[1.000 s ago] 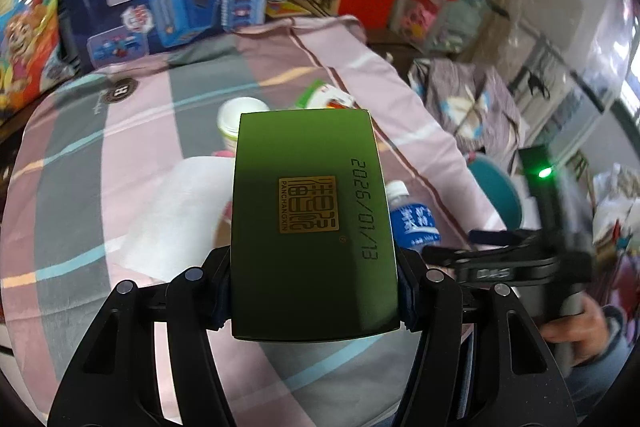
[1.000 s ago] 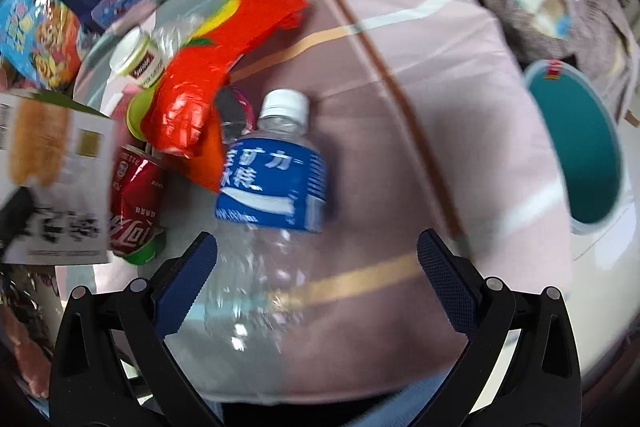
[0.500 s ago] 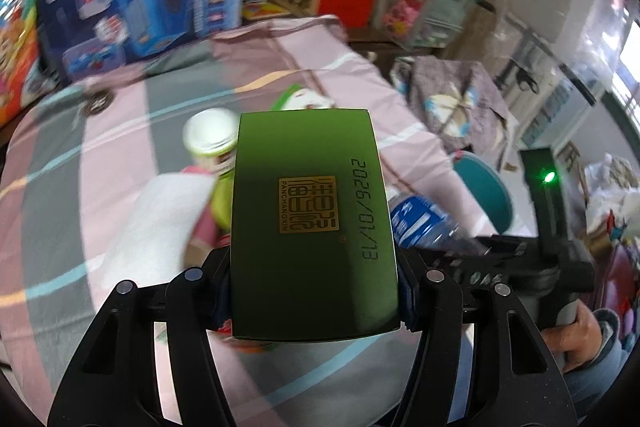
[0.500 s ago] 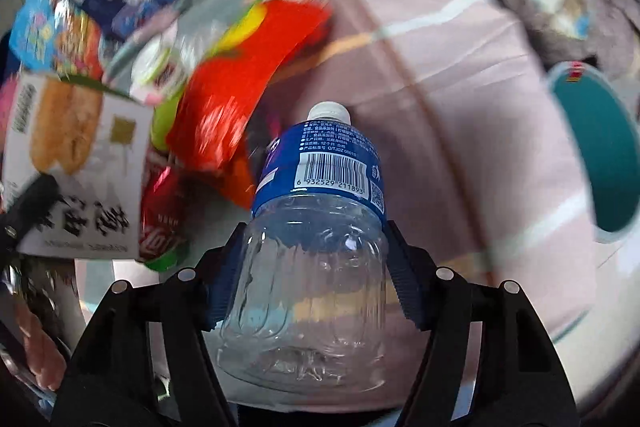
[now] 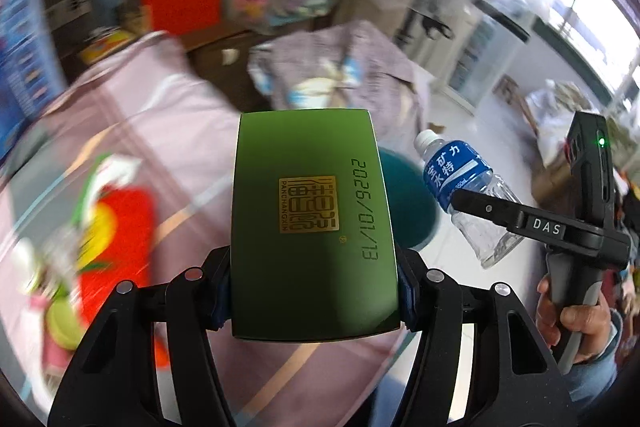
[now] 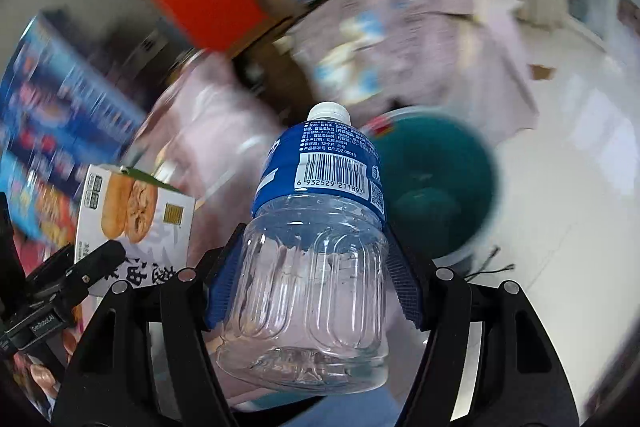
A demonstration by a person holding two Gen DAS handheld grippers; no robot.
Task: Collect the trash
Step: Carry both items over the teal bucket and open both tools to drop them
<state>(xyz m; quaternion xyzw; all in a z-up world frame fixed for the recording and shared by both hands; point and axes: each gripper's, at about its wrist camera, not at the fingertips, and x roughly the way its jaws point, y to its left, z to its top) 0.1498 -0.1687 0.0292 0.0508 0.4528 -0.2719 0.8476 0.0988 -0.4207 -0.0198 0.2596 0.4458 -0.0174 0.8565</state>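
Bottle: clear plastic water bottle, empty, blue label with barcode, white cap, held in the air near the bin.
Box: green carton with gold seal and printed date.
Right gripper: fingers pinching the bottle's ribbed body.
Left gripper: fingers clamped on the carton's sides.
Bin: teal bin on the floor beside the pink striped bedcover; contents too blurred to tell.
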